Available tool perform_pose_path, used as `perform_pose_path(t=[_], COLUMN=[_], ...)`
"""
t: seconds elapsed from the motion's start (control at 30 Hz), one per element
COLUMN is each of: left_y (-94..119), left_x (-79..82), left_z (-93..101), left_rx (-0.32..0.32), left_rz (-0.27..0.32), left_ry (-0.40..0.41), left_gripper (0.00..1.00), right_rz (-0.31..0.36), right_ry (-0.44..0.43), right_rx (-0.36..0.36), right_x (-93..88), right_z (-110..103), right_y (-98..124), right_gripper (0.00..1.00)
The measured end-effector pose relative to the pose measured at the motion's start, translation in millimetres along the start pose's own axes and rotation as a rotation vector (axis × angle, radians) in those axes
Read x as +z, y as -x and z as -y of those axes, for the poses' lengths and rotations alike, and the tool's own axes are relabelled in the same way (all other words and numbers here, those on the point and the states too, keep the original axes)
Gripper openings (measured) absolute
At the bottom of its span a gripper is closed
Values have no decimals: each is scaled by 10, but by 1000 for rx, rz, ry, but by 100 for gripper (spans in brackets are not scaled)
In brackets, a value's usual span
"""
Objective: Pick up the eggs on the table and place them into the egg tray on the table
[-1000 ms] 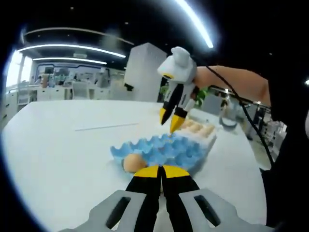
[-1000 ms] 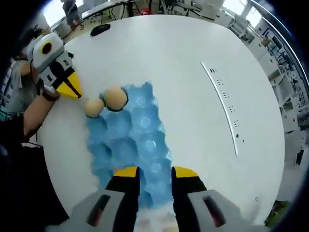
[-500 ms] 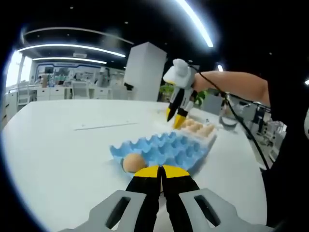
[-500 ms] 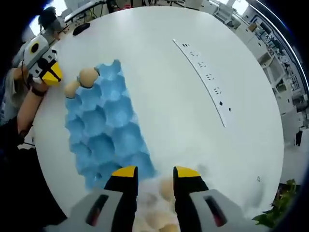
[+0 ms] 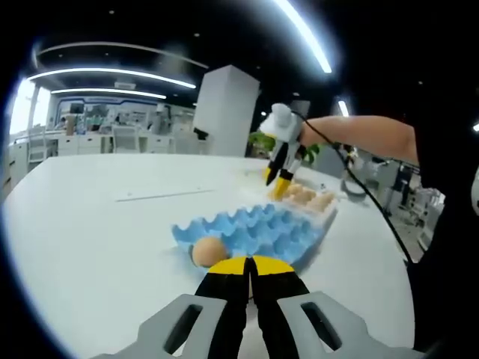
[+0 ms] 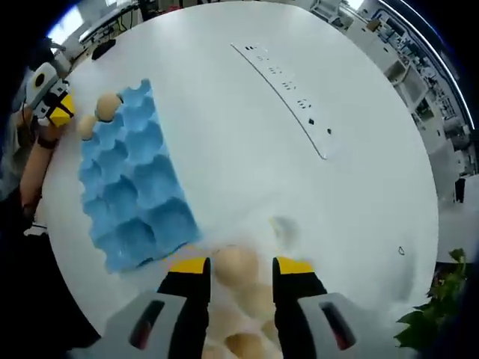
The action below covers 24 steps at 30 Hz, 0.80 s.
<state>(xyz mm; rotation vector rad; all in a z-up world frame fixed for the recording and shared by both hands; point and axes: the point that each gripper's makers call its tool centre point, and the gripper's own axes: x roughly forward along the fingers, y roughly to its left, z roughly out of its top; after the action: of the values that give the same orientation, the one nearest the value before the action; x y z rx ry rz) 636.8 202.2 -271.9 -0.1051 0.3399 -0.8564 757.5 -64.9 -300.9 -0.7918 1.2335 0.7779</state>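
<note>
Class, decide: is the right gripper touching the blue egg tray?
Apart. In the left gripper view, the right gripper hangs above the eggs, beyond the blue egg tray.

I see a smooth white worktop (image 6: 247, 134) with a faint sheen, and on it a blue egg tray (image 6: 131, 187) that looks like matt moulded pulp. The eggs (image 6: 236, 263) have dull tan shells, and my right claw (image 6: 239, 269) shows yellow plastic tips on grey plastic.
</note>
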Motion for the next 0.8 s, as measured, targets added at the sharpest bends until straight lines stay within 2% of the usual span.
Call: perform_pose_path(t=[0.3,0.43,0.8], left_y=[-19,-15,-40], left_x=[-11,-2,-2], left_z=[-3,-10,-11], left_rx=[-1,-1,-2], left_rz=[-7,-4,-10], left_ry=[-4,-4,-11], left_gripper=[0,0,0], right_rz=[1,-25,-46], right_ry=[-36,-37,-70], right_rx=[35,50,46], right_x=[3,-23,-24], right_z=[-34,-47,-42], right_y=[-10,-50,-163], right_gripper=[28,26,26])
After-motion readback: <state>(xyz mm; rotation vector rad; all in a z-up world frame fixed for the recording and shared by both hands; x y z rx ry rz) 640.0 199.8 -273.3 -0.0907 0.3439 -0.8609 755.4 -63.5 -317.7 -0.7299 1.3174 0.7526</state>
